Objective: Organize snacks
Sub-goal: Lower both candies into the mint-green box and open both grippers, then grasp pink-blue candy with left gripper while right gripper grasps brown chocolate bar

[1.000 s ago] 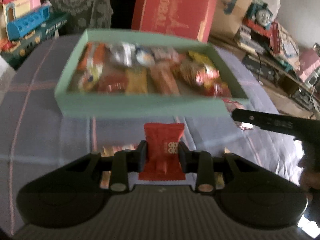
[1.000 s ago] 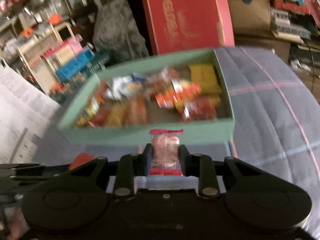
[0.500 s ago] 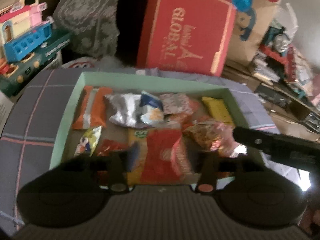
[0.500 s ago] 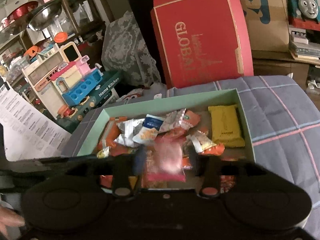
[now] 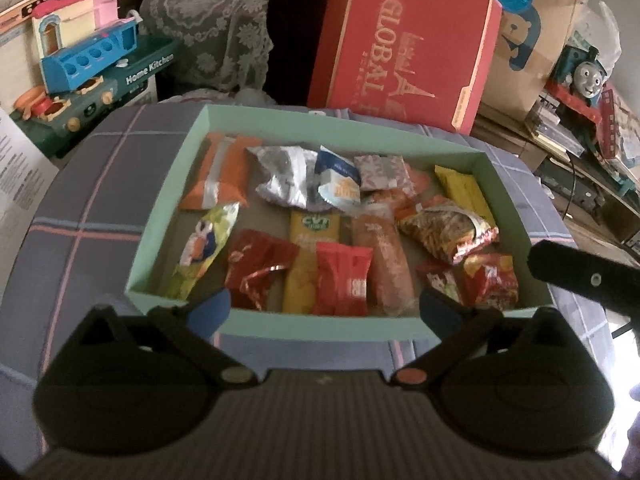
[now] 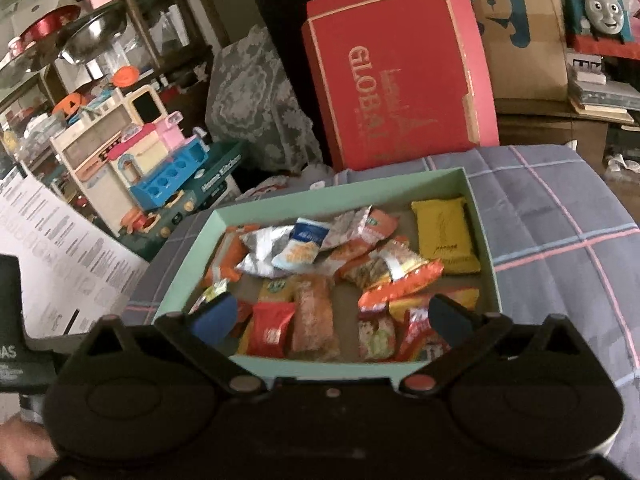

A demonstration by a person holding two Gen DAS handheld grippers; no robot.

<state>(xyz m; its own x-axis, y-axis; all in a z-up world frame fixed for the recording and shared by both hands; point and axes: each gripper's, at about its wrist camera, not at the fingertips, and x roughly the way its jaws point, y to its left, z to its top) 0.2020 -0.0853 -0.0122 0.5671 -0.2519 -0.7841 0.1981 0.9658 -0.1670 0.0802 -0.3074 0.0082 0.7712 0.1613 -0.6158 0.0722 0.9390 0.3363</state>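
Both my grippers, left (image 5: 324, 306) and right (image 6: 326, 314), hang wide open and empty above the near wall of the box (image 5: 320, 326); snacks lie just ahead.

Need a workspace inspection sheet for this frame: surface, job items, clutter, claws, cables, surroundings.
Surface: plaid cloth, grey-blue with pink lines, under the box.
Job's things: green box holds loose snack packets, among them a red packet, a yellow packet at the far right and a silver bag.
Clutter: printed sheet at the left edge.
Claws: left claw open, empty; right claw open, empty; both over the box's near wall.
Cables: dark cable by the shelf at right.
Surroundings: red GLOBAL box, toy kitchen, toy train.
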